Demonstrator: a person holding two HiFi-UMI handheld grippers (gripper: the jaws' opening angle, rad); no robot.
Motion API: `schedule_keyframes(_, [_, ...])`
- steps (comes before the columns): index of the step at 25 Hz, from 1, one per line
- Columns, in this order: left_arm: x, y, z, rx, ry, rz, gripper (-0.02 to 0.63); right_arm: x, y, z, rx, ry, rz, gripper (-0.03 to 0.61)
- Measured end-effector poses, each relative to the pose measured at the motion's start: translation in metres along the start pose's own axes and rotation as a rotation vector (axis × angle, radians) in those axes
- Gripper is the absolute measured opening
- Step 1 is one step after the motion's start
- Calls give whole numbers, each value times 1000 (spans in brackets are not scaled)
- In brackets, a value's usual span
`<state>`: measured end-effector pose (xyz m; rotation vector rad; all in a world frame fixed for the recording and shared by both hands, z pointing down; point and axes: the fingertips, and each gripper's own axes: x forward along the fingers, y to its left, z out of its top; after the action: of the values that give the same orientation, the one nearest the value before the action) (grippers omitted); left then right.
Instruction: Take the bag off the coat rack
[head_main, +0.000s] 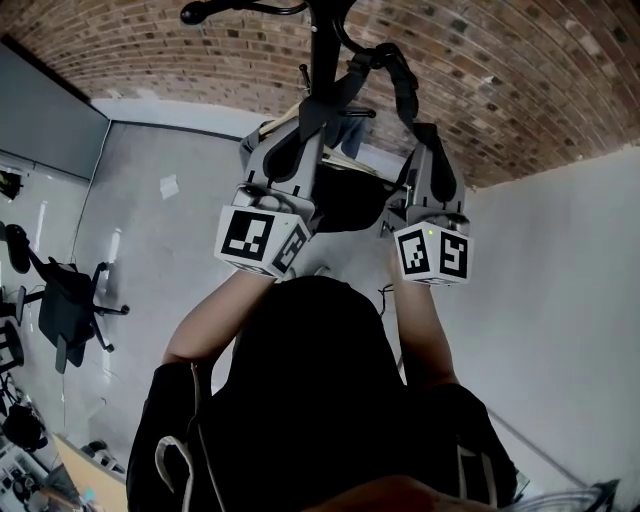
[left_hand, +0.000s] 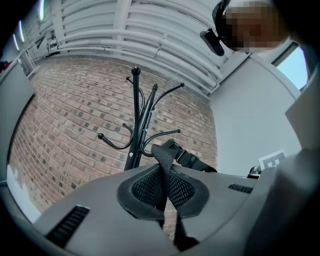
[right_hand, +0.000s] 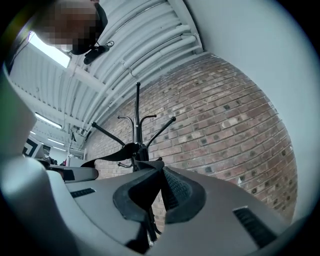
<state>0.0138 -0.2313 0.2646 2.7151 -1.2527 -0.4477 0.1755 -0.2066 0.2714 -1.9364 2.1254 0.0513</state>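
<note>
A black coat rack (head_main: 322, 40) stands in front of the brick wall, just beyond both raised grippers. A dark bag (head_main: 352, 198) hangs between the grippers, and its black webbing strap (head_main: 398, 72) loops up beside the rack's pole. My left gripper (head_main: 312, 118) is shut on the strap (left_hand: 162, 167), which runs on toward a rack hook (left_hand: 165, 134). My right gripper (head_main: 424, 140) is shut on the other stretch of strap (right_hand: 156, 177); that stretch leads off to the left past the rack's pole (right_hand: 138, 120).
A brick wall (head_main: 500, 80) stands behind the rack and a white wall (head_main: 560, 300) closes the right side. A black office chair (head_main: 70, 300) stands on the grey floor at left, and a scrap of paper (head_main: 169, 186) lies farther back.
</note>
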Motion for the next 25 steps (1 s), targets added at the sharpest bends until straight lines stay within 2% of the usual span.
schedule_keyframes(12, [-13, -13, 42, -26, -80, -17, 21, -32, 3, 55, -14, -112, -13, 23])
schedule_keyframes(17, [-23, -6, 57, -13, -176, 30, 21, -45, 10, 66, -32, -154, 1, 23])
schedule_keyframes(25, [-41, -3, 57, -45, -166, 56, 21, -59, 7, 65, -55, -133, 1, 23])
